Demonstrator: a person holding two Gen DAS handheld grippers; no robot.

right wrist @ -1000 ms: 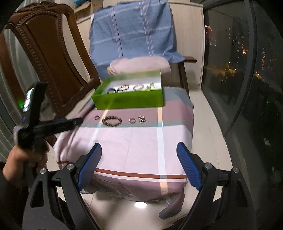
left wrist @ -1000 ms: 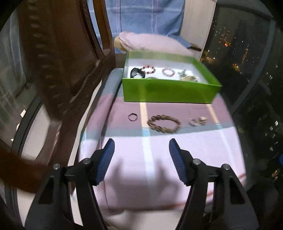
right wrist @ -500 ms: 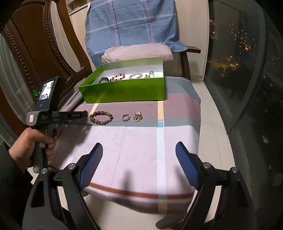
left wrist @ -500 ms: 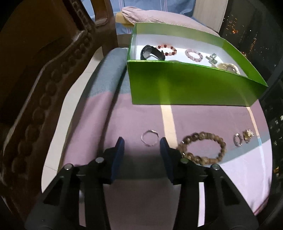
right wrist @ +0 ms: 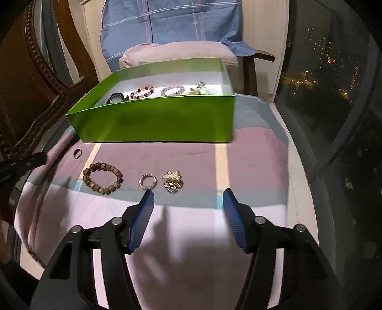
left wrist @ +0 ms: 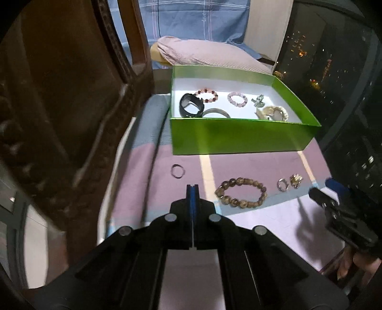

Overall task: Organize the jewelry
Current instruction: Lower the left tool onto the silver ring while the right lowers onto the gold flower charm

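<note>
A green box (left wrist: 238,138) (right wrist: 155,124) on the striped cloth holds several bracelets and a black watch (left wrist: 191,105). In front of it lie a thin ring (left wrist: 177,171) (right wrist: 77,153), a brown bead bracelet (left wrist: 241,192) (right wrist: 103,181), a silver ring (left wrist: 282,184) (right wrist: 147,181) and a gold brooch (left wrist: 296,179) (right wrist: 173,184). My left gripper (left wrist: 192,188) is shut and empty, just short of the thin ring. My right gripper (right wrist: 188,199) is open and empty, close behind the silver ring and brooch.
A carved dark wooden chair (left wrist: 71,107) stands close on the left. A pink cushion (right wrist: 176,52) and a blue plaid cloth (right wrist: 172,21) lie behind the box. A dark window (right wrist: 334,71) runs along the right. The cloth's edge drops off near the grippers.
My left gripper has shut with nothing between its fingers and pulled back a little from the thin ring. My right gripper moved forward and down toward the silver ring and brooch, staying open.
</note>
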